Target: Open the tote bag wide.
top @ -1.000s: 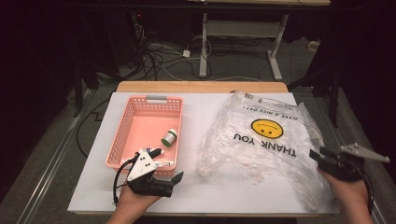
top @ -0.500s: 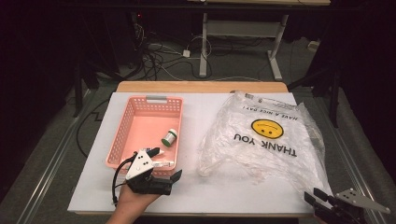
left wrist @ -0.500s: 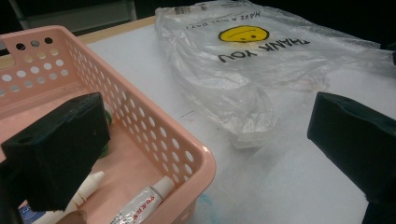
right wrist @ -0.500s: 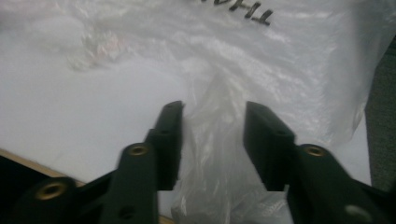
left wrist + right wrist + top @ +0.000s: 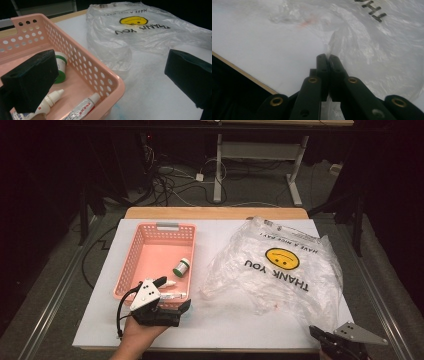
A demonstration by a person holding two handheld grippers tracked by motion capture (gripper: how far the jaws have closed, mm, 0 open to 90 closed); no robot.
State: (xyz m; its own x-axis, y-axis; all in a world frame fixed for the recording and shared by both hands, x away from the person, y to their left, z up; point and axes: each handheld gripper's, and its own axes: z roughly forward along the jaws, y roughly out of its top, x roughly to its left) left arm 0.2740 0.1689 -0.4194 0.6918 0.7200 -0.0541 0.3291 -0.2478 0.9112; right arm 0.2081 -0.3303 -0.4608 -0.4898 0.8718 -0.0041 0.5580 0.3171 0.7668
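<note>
Right gripper pinches plastic bag — white tabletop, dark room.

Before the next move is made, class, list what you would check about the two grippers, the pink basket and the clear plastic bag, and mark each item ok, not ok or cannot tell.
1. Left gripper open at the pink perforated plastic basket's near corner: ok.
2. Small white dropper bottle lies free inside: ok.
3. Right gripper shut on the clear plastic bag: ok.
4. Bag mouth open: cannot tell.
5. White table between basket and bag is bare: ok.
</note>
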